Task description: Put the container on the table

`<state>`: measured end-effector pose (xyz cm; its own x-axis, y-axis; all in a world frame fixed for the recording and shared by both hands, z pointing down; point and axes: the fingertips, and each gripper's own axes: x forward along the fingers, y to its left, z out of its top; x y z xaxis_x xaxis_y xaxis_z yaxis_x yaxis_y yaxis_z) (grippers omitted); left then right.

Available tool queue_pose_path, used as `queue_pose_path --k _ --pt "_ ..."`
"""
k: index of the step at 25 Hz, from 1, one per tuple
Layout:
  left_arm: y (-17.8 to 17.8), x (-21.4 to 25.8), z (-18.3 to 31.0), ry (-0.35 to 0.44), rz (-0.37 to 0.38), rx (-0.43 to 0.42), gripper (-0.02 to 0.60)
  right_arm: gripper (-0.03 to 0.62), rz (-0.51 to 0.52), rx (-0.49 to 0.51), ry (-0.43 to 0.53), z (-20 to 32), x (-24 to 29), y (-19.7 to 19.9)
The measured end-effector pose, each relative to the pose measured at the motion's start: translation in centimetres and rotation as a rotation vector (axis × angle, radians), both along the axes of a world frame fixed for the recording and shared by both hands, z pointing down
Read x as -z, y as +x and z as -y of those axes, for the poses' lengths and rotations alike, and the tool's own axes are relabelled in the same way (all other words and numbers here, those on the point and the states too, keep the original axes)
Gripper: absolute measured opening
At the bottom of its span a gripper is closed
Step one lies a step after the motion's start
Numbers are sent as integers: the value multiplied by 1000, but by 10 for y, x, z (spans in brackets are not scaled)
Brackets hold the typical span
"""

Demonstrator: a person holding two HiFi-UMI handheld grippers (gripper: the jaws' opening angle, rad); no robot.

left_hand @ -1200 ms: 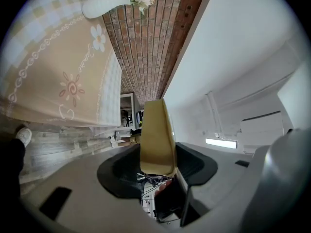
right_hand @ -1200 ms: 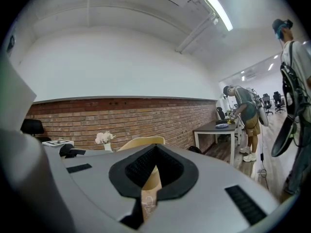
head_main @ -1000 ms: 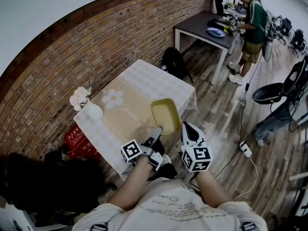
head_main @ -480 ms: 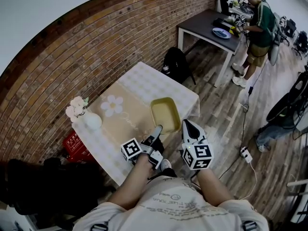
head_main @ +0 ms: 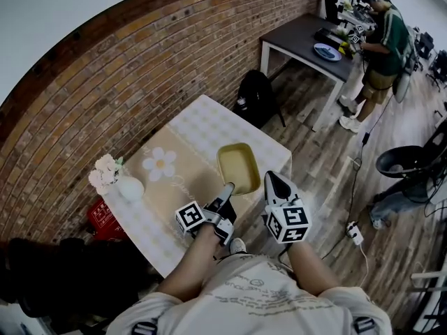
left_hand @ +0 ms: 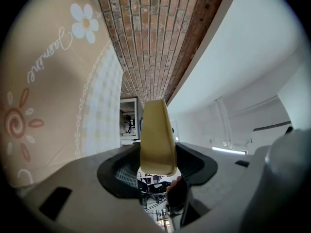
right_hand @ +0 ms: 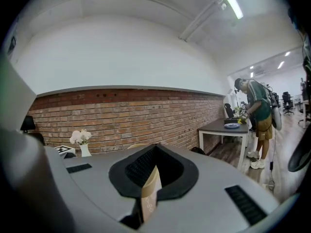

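Beige-clothed surface (head_main: 183, 160) sits just ahead of both tools. The left tool (head_main: 228, 189) is clamped on the near rim of the yellow container (head_main: 238, 166), which lies over the surface's near right corner at 12 o'clock. The right tool (head_main: 272, 181), at the container's 4 o'clock, pinches a thin beige strip (right_hand: 149, 198). A white vase (head_main: 129, 188) stands at 9 o'clock. Far off at 1 o'clock, a person (head_main: 384, 40) stands by a dark desk (head_main: 300, 37).

One container (head_main: 237, 167), one vase (head_main: 130, 188)
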<state>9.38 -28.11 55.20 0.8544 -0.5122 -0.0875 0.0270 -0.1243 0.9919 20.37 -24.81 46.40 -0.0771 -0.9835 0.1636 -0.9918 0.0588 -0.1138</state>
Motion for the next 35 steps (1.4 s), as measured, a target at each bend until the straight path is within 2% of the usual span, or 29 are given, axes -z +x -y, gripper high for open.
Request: queue_pose_path --k 7,15,20,27,35 --pt "13 -8 42 -33 -28 7 229 2 -7 27 -27 46 -8 13" --pt "10 -37 73 -61 66 52 229 2 31 113 -28 78 -20 10" --pt "13 -47 93 -76 59 89 229 2 44 184 -41 105 -29 10" --pt "25 -71 122 -113 106 151 229 2 51 291 -57 146 -32 25" --pt "27 -105 160 -187 123 247 230 2 45 357 -94 182 -42 42"
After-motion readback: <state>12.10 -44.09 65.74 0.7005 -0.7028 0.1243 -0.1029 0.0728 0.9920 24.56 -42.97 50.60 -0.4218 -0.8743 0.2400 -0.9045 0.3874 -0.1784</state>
